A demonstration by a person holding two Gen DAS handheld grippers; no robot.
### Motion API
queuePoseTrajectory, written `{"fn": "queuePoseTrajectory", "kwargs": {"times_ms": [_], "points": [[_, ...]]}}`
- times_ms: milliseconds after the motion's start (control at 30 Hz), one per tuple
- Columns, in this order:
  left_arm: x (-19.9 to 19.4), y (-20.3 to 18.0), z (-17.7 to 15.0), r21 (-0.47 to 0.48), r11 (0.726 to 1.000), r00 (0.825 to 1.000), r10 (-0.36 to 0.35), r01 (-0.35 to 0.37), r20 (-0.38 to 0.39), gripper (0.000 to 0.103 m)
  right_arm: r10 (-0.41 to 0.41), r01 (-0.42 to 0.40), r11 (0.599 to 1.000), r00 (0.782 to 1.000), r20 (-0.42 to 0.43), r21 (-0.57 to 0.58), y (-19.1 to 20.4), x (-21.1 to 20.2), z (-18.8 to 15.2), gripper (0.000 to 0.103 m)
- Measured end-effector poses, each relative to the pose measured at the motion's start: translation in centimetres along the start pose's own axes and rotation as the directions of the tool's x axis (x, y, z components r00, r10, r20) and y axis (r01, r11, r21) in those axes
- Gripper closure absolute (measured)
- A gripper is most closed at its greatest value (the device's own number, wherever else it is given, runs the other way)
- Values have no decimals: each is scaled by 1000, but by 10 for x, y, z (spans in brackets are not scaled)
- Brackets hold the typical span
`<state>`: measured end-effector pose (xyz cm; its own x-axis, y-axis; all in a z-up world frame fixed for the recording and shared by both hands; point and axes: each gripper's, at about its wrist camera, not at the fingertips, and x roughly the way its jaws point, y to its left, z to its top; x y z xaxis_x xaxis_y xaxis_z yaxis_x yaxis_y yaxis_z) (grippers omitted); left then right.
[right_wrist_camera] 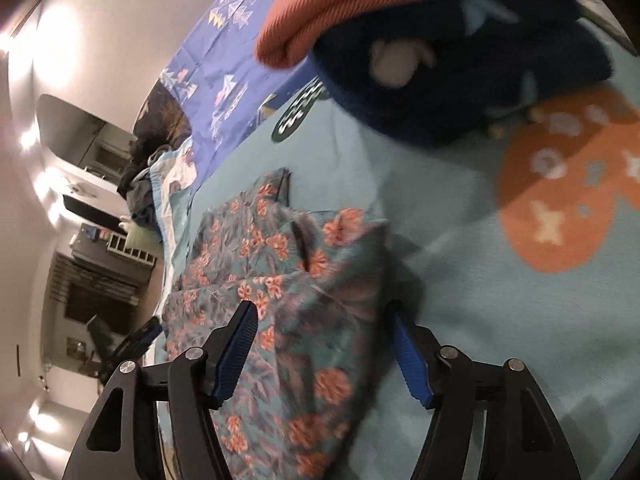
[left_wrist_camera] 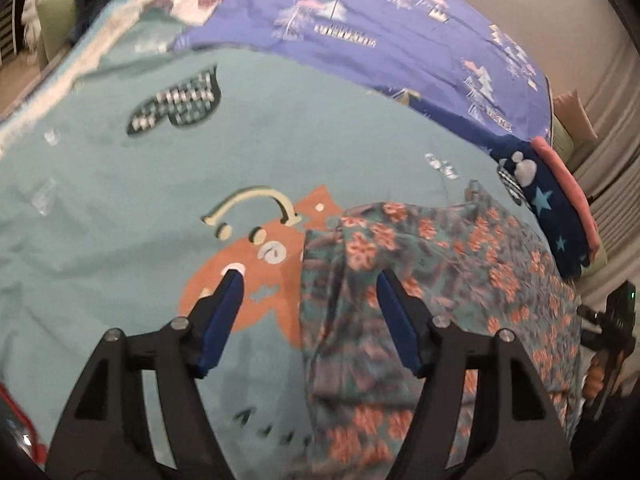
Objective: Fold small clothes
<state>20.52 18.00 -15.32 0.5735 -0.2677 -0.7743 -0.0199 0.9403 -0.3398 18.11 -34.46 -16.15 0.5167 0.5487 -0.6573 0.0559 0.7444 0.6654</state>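
A small floral garment (left_wrist_camera: 440, 280), teal with orange flowers, lies crumpled on a teal cartoon bedsheet (left_wrist_camera: 120, 200). My left gripper (left_wrist_camera: 310, 280) is open and empty, hovering over the garment's left edge. In the right wrist view the same floral garment (right_wrist_camera: 280, 280) lies partly folded over itself. My right gripper (right_wrist_camera: 322, 312) is open and empty above its near end. The other gripper (left_wrist_camera: 612, 320) shows at the right edge of the left wrist view.
A stack of folded clothes, navy with stars (left_wrist_camera: 548, 208) and coral pink (left_wrist_camera: 568, 184), sits at the bed's right side; it also shows in the right wrist view (right_wrist_camera: 440, 80). A purple tree-print cover (left_wrist_camera: 380, 40) lies behind. Room furniture (right_wrist_camera: 100, 260) stands beyond the bed edge.
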Motion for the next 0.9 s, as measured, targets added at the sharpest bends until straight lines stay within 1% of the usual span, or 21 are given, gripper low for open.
{"fn": "queuePoseTrajectory", "kwargs": {"times_ms": [67, 100, 133, 167, 200, 233, 300, 333, 367, 433, 500, 600, 700, 733, 767, 800, 833, 867, 900], "points": [[25, -1, 2, -36, 998, 998, -48, 46, -49, 34, -18, 18, 999, 1000, 6, -27, 7, 7, 2, 33], [35, -2, 2, -70, 992, 993, -106, 102, -59, 36, -26, 26, 999, 1000, 5, -37, 10, 9, 2, 35], [36, -4, 2, -81, 987, 989, -139, 135, -42, 46, -36, 36, 998, 999, 1, -55, 14, 11, 2, 57], [35, -7, 4, -71, 981, 983, -182, 180, -16, 56, -59, 58, 996, 998, -17, -74, 19, 15, 2, 82], [36, -12, 4, -55, 976, 977, -212, 211, -9, 81, -85, 83, 994, 996, -27, -72, 21, 19, 2, 96], [35, -16, 5, -42, 974, 974, -225, 224, -9, 90, -90, 89, 993, 996, -14, -73, 23, 19, 2, 97], [29, -24, 6, -6, 981, 981, -194, 194, 12, 92, -104, 106, 991, 994, 33, -83, 29, 13, 2, 98], [22, -29, 6, 14, 985, 985, -171, 170, 40, 92, -98, 102, 992, 994, 56, -74, 31, 10, 3, 98], [17, -31, 8, 16, 986, 984, -166, 165, 58, 92, -86, 91, 994, 994, 73, -61, 33, 6, 6, 98], [6, -37, 15, 0, 984, 979, -178, 179, 102, 93, -78, 83, 995, 993, 92, -55, 38, 2, 12, 98], [1, -43, 24, 10, 983, 977, -181, 181, 113, 93, -91, 99, 993, 990, 104, -69, 48, -1, 19, 98], [-10, -57, 42, 48, 985, 976, -171, 166, 133, 93, -106, 118, 990, 985, 138, -81, 59, -12, 36, 98], [-21, -71, 59, 91, 986, 968, -158, 143, 195, 93, -126, 145, 985, 974, 189, -88, 63, -22, 54, 98], [-20, -75, 65, 111, 987, 965, -142, 121, 218, 92, -132, 152, 983, 974, 183, -102, 64, -19, 59, 98], [-15, -76, 69, 118, 989, 969, -110, 85, 220, 92, -125, 142, 983, 982, 141, -119, 63, -8, 66, 98], [-9, -75, 70, 114, 992, 974, -78, 55, 211, 91, -133, 146, 981, 985, 109, -128, 62, -1, 67, 96], [5, -73, 71, 103, 994, 985, -34, 17, 171, 91, -169, 177, 975, 983, 67, -137, 59, 10, 68, 92], [12, -71, 69, 98, 995, 989, -23, 9, 144, 90, -226, 228, 963, 974, 32, -146, 57, 20, 64, 91], [18, -67, 66, 91, 996, 993, -13, 2, 117, 87, -270, 269, 951, 963, 15, -155, 55, 23, 59, 86]]}}
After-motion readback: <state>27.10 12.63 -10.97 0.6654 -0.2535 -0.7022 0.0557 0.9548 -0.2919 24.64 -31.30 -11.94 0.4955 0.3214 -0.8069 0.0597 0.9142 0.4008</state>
